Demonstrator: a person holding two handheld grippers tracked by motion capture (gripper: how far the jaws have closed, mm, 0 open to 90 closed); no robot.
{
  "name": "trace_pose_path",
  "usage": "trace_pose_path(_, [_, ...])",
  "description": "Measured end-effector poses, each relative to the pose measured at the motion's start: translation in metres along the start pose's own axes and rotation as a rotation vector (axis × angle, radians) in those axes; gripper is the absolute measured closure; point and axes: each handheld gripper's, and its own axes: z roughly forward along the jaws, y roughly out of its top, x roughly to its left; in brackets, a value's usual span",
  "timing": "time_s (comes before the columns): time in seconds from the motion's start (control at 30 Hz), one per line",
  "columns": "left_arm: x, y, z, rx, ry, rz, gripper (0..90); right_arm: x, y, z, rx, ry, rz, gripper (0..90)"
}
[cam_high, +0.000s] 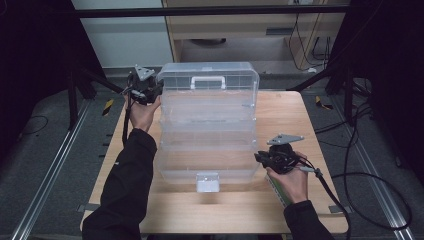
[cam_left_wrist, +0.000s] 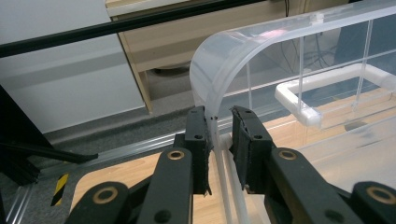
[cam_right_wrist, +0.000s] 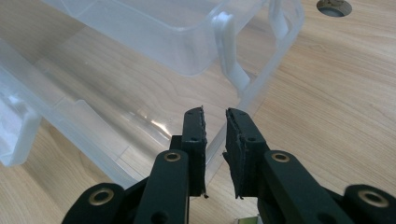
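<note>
High view: a clear tiered storage box (cam_high: 207, 130) stands fanned open on the surface (cam_high: 295, 115). The left tool (cam_left_wrist: 219, 122) pinches its lid's edge; the right tool (cam_right_wrist: 215, 122) seems clamped on the lower tray's rim. Closing or unfolding remains unfinished.

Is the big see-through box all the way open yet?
Nearly. The clear box already stands fanned out in stepped tiers. The left gripper pinches the lid's curved edge; the right gripper pinches the bottom tray's wall. What comes next isn't clear.
</note>
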Motion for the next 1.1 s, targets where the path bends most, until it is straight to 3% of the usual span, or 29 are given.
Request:
trace_pose_path(0.73, [0.003, 0.002, 0.021, 0.021, 0.012, -0.029, 75.8, 0.000, 0.000, 0.000, 0.000, 0.001, -0.003, 77.8])
trace_pose_path(1.1, [0.002, 0.005, 0.032, 0.055, 0.033, -0.028, 75.3, 0.000, 0.000, 0.000, -0.002, 0.000, -0.009, 77.8])
